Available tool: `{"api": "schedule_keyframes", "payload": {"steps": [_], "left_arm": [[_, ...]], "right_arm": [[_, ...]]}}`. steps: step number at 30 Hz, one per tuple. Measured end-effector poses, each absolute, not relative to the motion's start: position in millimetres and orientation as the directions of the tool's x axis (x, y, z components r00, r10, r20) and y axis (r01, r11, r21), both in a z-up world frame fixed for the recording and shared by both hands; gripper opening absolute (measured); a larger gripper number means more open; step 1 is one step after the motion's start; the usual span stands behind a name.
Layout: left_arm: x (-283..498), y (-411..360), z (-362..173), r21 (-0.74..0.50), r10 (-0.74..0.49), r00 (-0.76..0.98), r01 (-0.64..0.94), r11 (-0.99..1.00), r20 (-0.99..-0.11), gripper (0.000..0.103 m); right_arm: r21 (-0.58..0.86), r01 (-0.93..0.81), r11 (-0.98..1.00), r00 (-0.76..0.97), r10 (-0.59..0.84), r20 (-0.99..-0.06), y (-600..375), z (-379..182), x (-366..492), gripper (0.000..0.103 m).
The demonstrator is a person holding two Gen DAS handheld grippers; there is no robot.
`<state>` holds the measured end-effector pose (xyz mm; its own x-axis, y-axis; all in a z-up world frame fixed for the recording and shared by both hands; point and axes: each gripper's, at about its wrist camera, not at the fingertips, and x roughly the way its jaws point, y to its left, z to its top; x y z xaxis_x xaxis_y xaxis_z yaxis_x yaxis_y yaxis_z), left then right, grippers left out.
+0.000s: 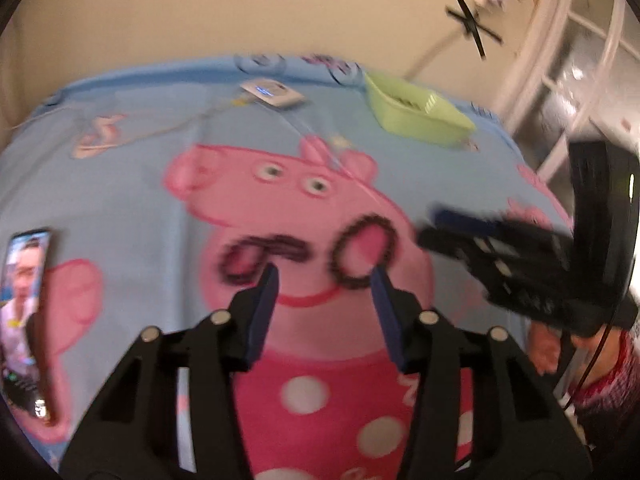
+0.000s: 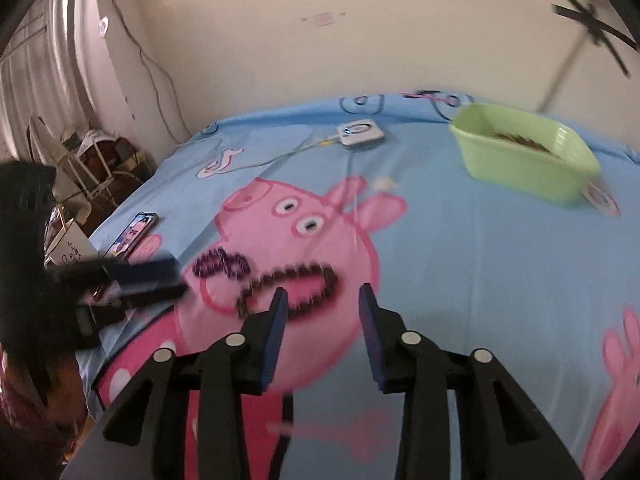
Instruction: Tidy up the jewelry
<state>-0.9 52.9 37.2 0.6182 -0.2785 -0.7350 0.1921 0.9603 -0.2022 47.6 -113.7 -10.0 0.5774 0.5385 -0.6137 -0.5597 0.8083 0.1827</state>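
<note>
Near the bedsheet edge, green basket

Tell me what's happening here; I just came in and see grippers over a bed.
A person is sorting jewelry with two handheld grippers. Two dark beaded bracelets, one round and one twisted, lie on the cartoon bedsheet. Both the left gripper and right gripper hold nothing, jaws apart. The green basket behind them already holds some dark beads.
</note>
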Motion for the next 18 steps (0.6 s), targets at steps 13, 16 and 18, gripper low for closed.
{"api": "schedule_keyframes", "payload": {"steps": [13,16,18], "left_arm": [[9,120,22,-0.235,-0.175,0.617,-0.016,0.972,-0.767,0.040],[18,114,16,-0.212,-0.162,0.618,-0.009,0.977,-0.770,0.020],[19,110,16,-0.250,-0.209,0.615,0.020,0.968,-0.760,0.007]], "right_arm": [[0.039,-0.788,0.614,0.419,0.582,-0.697,-28,-16,44,0.004],[-0.004,-0.798,0.603,0.428,0.562,-0.708,-13,-23,52,0.004],[-0.013,-0.800,0.600,0.419,0.544,-0.727,-7,-30,58,0.000]]}}
